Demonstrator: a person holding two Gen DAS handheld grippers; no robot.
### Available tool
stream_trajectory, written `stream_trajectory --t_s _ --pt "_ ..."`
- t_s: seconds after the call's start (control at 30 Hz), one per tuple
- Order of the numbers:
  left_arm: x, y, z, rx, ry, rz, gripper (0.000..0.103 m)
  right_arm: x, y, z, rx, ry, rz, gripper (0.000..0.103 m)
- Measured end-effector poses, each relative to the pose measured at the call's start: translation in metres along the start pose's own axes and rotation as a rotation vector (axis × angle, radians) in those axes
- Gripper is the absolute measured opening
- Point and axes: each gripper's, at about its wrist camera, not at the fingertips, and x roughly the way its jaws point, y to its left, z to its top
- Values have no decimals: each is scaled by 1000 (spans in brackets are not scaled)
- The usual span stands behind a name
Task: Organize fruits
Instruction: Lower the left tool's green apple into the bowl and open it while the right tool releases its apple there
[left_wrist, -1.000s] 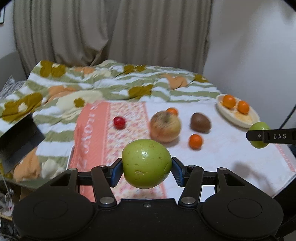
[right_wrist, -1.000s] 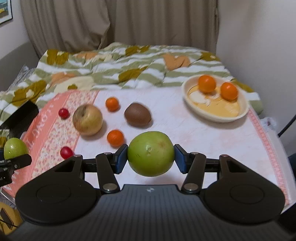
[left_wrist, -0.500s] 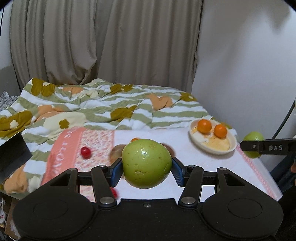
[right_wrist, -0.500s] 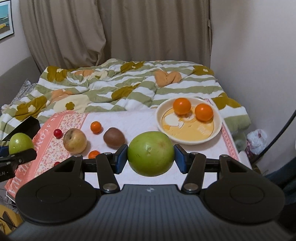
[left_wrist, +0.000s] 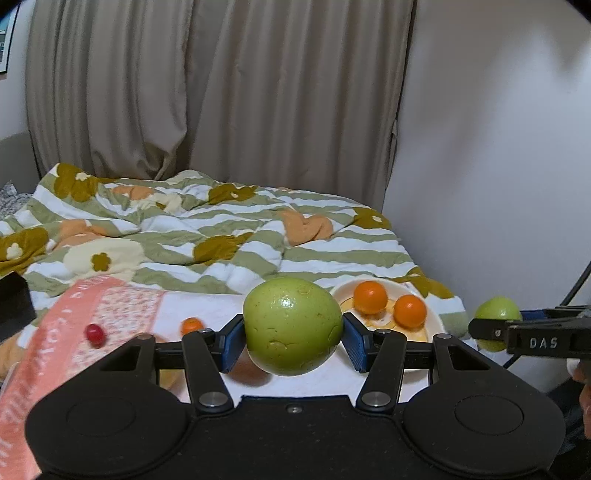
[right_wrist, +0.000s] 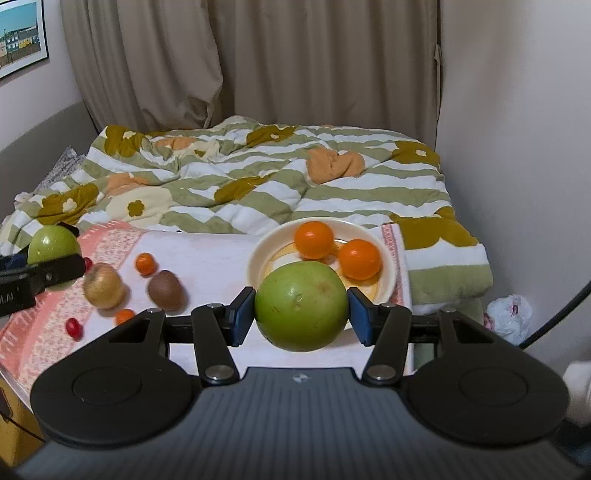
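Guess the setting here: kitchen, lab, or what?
Most likely a bedroom. A rumpled floral striped duvet covers a bed, beige curtains hang behind it, and a framed picture hangs on the wall. The fruit sits on a cloth-covered surface beside the bed.

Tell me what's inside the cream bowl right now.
Two oranges sit in the cream bowl. The green apple held in the right gripper covers the bowl's near part, so anything there is hidden.

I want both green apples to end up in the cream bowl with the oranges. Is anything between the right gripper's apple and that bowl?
Nothing visible blocks the way. The green apple clamped in the right gripper sits just in front of the cream bowl. Two oranges fill the bowl's far right side; the near left part looks free.
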Motion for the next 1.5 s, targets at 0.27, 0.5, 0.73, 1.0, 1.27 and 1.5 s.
stream_trajectory --t_s 0.27,0.5,0.73,1.0,1.27,1.5 --pt "62 -35 15 52 67 -37 59 41 -42 8 43 42 -10 69" --pt "127 -49 20 102 163 -96 59 72 -60 11 94 78 -40 69" --pt "185 -62 18 183 244 -122 59 100 -70 15 128 110 -72 69" --pt "231 -82 5 351 293 -117 59 123 -79 20 145 124 -109 69" --pt "247 -92 1 426 297 -115 63 130 -87 21 175 136 -129 69" --pt "228 -91 9 459 222 -100 103 126 -93 26 197 120 -134 69"
